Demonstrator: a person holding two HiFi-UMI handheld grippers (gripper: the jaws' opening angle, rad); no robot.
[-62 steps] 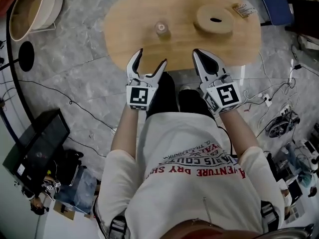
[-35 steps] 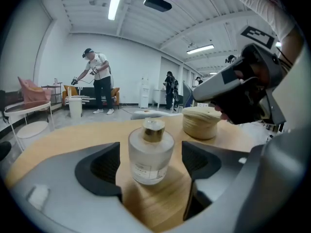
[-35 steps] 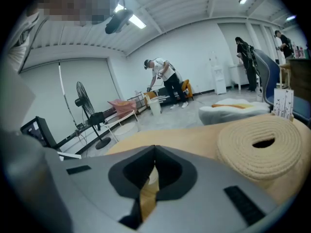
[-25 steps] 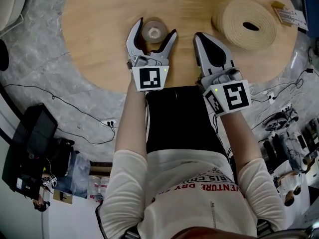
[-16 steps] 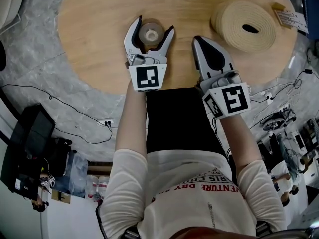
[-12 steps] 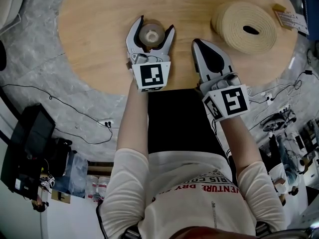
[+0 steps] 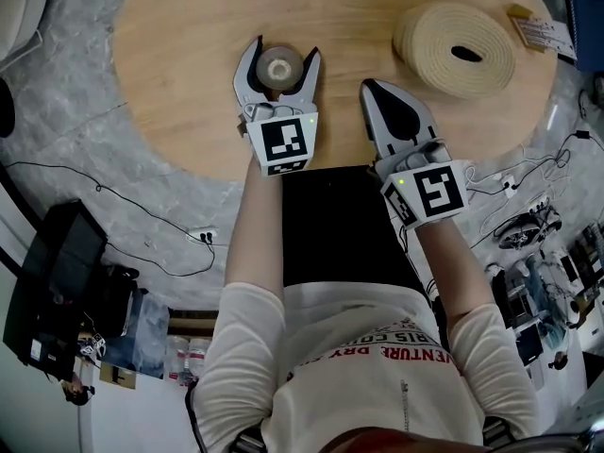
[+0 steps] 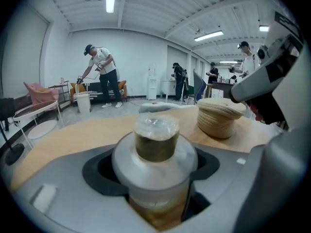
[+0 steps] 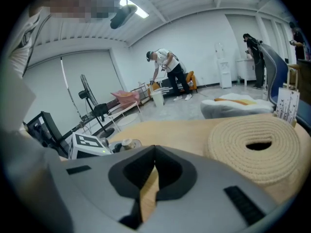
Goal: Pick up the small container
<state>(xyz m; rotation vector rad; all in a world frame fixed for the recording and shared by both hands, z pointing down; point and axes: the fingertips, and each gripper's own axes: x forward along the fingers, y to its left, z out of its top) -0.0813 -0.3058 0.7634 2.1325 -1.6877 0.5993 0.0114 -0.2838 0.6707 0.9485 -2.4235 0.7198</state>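
Note:
The small container (image 7: 278, 67), a clear squat jar with a brown neck and clear cap, stands upright on the oval wooden table (image 7: 179, 74). My left gripper (image 7: 283, 51) reaches around it, one jaw on each side, and the jaws are closing. In the left gripper view the container (image 8: 156, 154) fills the notch between the grey jaws, and I see no firm squeeze. My right gripper (image 7: 374, 91) rests at the table's near edge, to the right of the jar, shut and empty; its pads (image 9: 154, 154) meet.
A coiled rope mat (image 7: 455, 50) lies at the table's far right, with a printed packet (image 7: 538, 28) beyond it. Grey stone floor with cables (image 7: 113, 206) surrounds the table. People (image 8: 103, 76) stand far off in the room.
The left gripper has slid forward so the container sits deeper between its jaws, and the jaws have narrowed slightly. The right gripper has barely moved.

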